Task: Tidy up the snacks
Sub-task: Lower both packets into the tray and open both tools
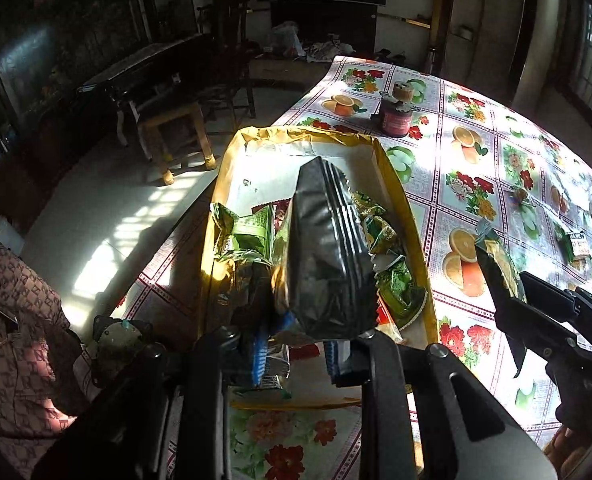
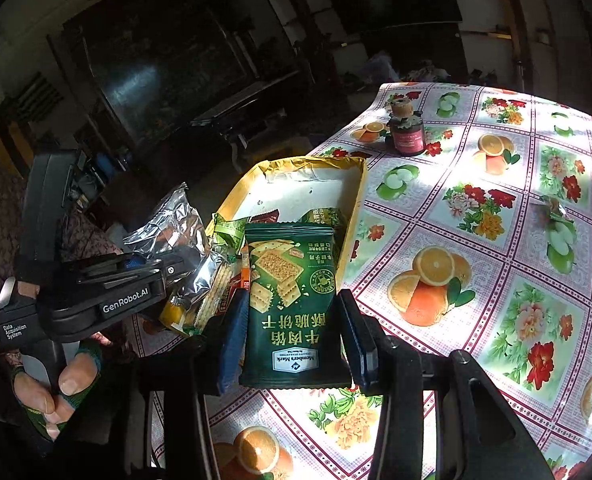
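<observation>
A yellow cardboard box (image 1: pixel 394 184) lies on the table's left edge with several green snack packets (image 1: pixel 248 236) in it; it also shows in the right wrist view (image 2: pixel 354 208). My left gripper (image 1: pixel 296 354) is shut on a silver foil packet (image 1: pixel 324 256) and holds it over the box; the same packet (image 2: pixel 168 228) and left gripper (image 2: pixel 152 270) show in the right wrist view. My right gripper (image 2: pixel 292 344) is shut on a dark green cracker packet (image 2: pixel 292 300) just in front of the box. It shows in the left wrist view (image 1: pixel 508 300) with the packet (image 1: pixel 496 268).
The table wears a fruit-and-flower oilcloth (image 2: pixel 476 248). A small dark jar (image 1: pixel 396 114) stands beyond the box. More small packets (image 1: pixel 576 244) lie at the right of the table. A wooden stool (image 1: pixel 176 136) and dark furniture stand on the floor to the left.
</observation>
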### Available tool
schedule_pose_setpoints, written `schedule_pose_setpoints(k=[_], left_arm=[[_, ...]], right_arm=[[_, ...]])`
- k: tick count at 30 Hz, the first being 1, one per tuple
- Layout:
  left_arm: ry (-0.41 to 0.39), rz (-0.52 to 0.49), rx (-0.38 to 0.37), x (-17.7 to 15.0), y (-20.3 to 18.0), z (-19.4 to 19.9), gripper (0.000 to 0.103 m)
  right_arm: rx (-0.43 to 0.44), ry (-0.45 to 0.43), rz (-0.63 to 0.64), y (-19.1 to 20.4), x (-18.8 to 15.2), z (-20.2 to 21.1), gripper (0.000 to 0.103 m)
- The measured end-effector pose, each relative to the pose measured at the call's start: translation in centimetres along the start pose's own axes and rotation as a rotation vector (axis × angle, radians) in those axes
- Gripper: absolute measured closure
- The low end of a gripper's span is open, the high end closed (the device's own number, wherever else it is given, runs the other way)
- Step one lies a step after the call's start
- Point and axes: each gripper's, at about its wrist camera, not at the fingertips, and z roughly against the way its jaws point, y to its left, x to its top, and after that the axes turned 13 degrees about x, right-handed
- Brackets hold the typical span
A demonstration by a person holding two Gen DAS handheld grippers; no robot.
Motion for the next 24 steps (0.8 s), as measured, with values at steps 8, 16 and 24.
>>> schedule_pose_setpoints(k=[8,16,24], left_arm=[[0.000,-0.006,0.012,2.2,-0.7,-1.3,0.078],[0.015,0.010,0.032,4.3,-0.6,-3.3,0.078],[0.048,0.018,0.050,5.3,-0.6,-5.6,0.078]], right_arm=[[0.004,0.017,0.011,-0.7,3.3,-3.4,0.059],[-0.013,0.056,0.005,-2.4,5.7,-6.9,0.059],[-0.010,0.100,0.010,-3.0,6.6,-9.9,0.059]])
